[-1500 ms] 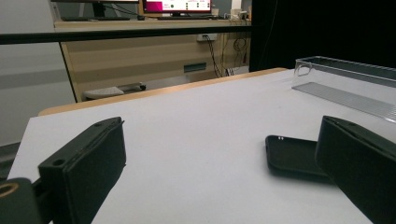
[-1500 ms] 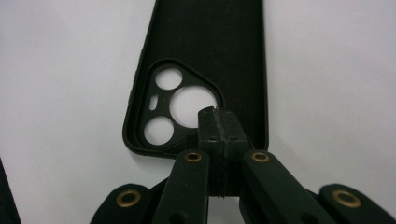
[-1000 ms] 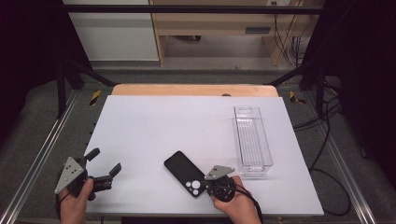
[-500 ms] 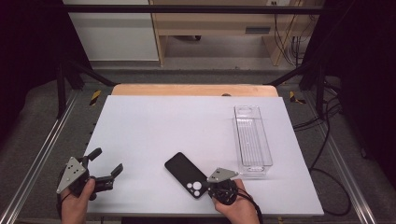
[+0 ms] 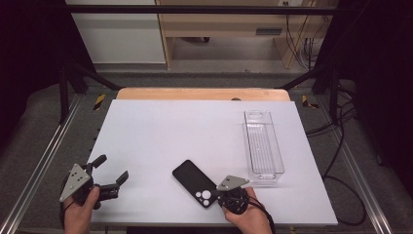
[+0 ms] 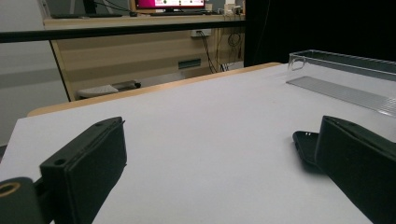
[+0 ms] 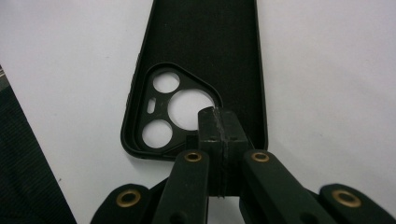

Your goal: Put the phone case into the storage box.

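Observation:
A black phone case lies inside-up on the white table, near the front edge, its camera cutouts toward me. My right gripper is shut with its tips over the case's camera end; in the right gripper view the jaws meet flush beside the largest cutout. Whether they touch the case I cannot tell. My left gripper is held open at the front left, nothing between its jaws. In the left gripper view the case peeks out beside one jaw.
A long clear plastic bin stands empty at the right of the table, just beyond the right gripper, and appears far off in the left gripper view. A wooden strip borders the table's far edge. Cables hang at the right.
The left gripper has drifted slightly, still open. The right hand shifted a little by the case's camera end; the case stays about where it was.

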A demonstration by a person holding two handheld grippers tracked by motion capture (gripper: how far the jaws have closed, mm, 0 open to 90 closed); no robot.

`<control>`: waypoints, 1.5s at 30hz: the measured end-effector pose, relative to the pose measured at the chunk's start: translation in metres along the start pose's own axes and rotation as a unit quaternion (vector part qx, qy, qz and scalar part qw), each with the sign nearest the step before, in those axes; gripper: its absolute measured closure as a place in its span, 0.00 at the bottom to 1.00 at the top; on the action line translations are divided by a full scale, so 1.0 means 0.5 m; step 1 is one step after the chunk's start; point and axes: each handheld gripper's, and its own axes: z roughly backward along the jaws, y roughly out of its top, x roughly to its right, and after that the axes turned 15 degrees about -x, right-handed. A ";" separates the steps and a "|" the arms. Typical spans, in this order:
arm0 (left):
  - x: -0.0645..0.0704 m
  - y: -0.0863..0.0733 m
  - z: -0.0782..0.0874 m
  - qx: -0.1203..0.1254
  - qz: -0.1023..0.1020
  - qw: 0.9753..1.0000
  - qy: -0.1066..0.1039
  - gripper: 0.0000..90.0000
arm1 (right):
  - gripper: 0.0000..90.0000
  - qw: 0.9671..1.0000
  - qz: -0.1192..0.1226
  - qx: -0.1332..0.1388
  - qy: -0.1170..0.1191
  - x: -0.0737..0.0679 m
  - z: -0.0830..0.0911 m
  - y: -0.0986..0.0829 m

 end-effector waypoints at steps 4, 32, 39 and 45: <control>0.000 0.000 -0.001 -0.001 0.001 1.000 -0.001 0.02 | 1.00 1.000 0.000 -0.001 0.002 0.001 0.003 -0.002; 0.006 0.002 -0.006 -0.008 -0.012 1.000 -0.001 0.02 | 0.09 0.996 -0.055 0.068 0.005 -0.015 0.010 0.012; 0.007 0.002 -0.005 -0.007 -0.013 1.000 -0.001 0.02 | 0.08 0.998 -0.044 0.033 -0.004 -0.024 -0.011 0.016; 0.007 0.002 -0.007 -0.008 -0.015 1.000 -0.001 0.02 | 0.07 0.999 -0.041 0.020 -0.003 -0.025 -0.029 0.024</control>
